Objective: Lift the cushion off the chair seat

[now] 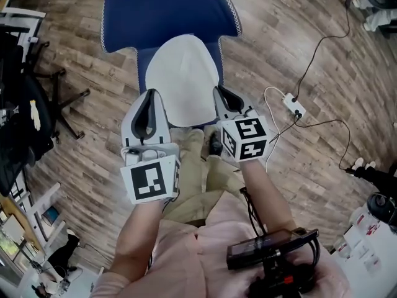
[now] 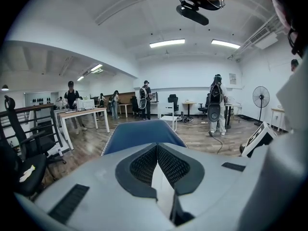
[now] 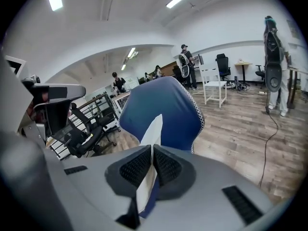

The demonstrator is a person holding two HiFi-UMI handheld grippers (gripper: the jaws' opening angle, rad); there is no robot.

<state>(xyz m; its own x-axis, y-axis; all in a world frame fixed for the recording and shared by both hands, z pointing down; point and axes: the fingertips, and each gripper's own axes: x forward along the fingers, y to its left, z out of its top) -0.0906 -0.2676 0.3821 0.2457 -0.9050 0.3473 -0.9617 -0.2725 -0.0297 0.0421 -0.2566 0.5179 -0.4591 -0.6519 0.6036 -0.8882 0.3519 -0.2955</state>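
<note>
Two hand-held grippers share the load. The left gripper [image 1: 150,101] and the right gripper [image 1: 222,99] each pinch the near edge of the white, rounded fabric cushion [image 1: 183,79], one at either side. This is probably so that the soft pad spreads between them rather than folding. Both pairs of jaws are clenched on it: the left gripper view shows a thin white sliver caught between the dark ribbed pads. The right gripper view shows the cushion's edge rising out of the pinch in front of the blue padded chair [image 1: 167,11] with white stitched trim. From above, the cushion covers the seat, just ahead of the person's knees. Whether it already hangs free of the seat cannot be told. The symmetric grip suggests an even lift, keeping the far edge from dragging on the backrest.
</note>
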